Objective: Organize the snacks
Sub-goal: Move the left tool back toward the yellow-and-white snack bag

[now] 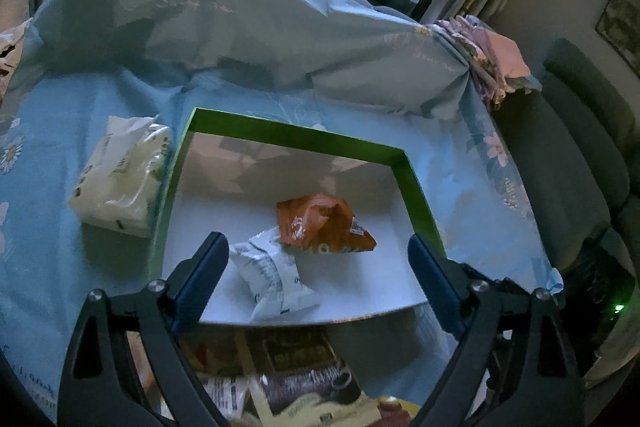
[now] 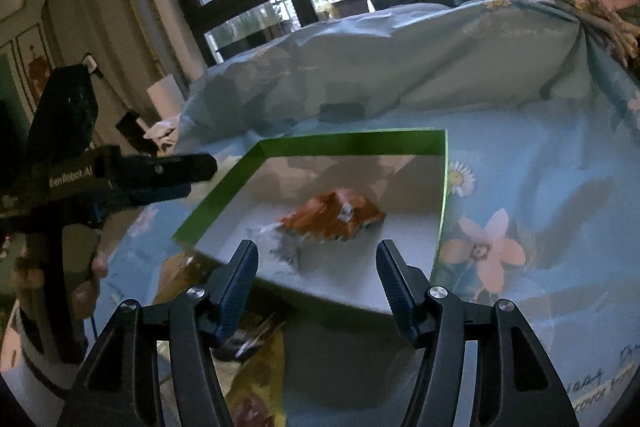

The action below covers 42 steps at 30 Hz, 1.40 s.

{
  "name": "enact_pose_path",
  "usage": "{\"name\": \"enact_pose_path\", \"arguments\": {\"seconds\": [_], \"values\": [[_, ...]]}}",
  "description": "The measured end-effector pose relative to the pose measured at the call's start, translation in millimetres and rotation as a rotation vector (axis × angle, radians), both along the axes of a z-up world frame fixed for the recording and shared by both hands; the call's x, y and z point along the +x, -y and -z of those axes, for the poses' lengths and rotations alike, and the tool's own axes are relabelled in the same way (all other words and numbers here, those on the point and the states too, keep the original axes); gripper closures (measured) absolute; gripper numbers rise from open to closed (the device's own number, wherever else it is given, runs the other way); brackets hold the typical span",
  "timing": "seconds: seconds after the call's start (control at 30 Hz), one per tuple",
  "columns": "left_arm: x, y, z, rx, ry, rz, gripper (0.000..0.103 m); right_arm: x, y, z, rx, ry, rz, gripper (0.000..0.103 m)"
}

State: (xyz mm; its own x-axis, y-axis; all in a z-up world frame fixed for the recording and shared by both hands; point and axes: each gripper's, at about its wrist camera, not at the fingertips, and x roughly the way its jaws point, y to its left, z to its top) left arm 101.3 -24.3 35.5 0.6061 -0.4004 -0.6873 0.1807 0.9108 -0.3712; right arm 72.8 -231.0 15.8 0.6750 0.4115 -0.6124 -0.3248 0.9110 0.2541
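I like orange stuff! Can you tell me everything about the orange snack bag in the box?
The orange snack bag is a small, crinkly, shiny wrapper with white print and a little dark patch at one corner. It looks crumpled and lies flat on the white floor of the green-rimmed box, near the middle. A white snack bag lies against its near side. No gripper touches it.

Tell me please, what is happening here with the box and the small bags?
A person holds a gripper in each hand and is sorting snacks into a green-rimmed box on a flowered blue cloth. An orange packet and a white packet already lie inside it. The left gripper and the right gripper are both open and hold nothing. More packets wait outside the box's near edge. A tissue pack lies beside the box.
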Motion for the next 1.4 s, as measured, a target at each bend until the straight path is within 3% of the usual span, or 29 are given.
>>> {"name": "enact_pose_path", "arguments": {"seconds": [0.13,0.2,0.33,0.53,0.83,1.07,1.4], "values": [[-15.4,-11.7,-2.8,-0.030,-0.010,-0.017,0.010,-14.5,-0.6,-1.1,0.010,0.010,-0.014,0.041],[-24.2,-17.9,-1.8,-0.033,-0.023,-0.026,0.001,-19.5,-1.7,-1.2,0.017,0.009,-0.024,0.041],[-41.1,-28.3,1.1,-0.034,-0.035,-0.053,0.000,-28.8,-5.3,-2.0,0.014,0.013,-0.046,0.041],[-63.0,-42.4,22.0,-0.088,-0.116,-0.047,0.000,-40.7,-12.7,-1.8,0.007,0.009,-0.080,0.041],[-89.4,-51.5,43.8,-0.220,-0.238,0.033,0.001,-63.4,-27.9,2.3,-0.046,0.011,-0.144,0.041],[-99.6,-43.4,54.1,-0.383,-0.315,0.152,0.001,-84.5,-39.7,19.1,-0.133,-0.006,-0.182,0.041],[-98.3,-28.6,66.3,-0.411,-0.381,0.172,0.002,-89.3,-56.9,36.8,-0.217,-0.030,-0.215,0.041]]}}
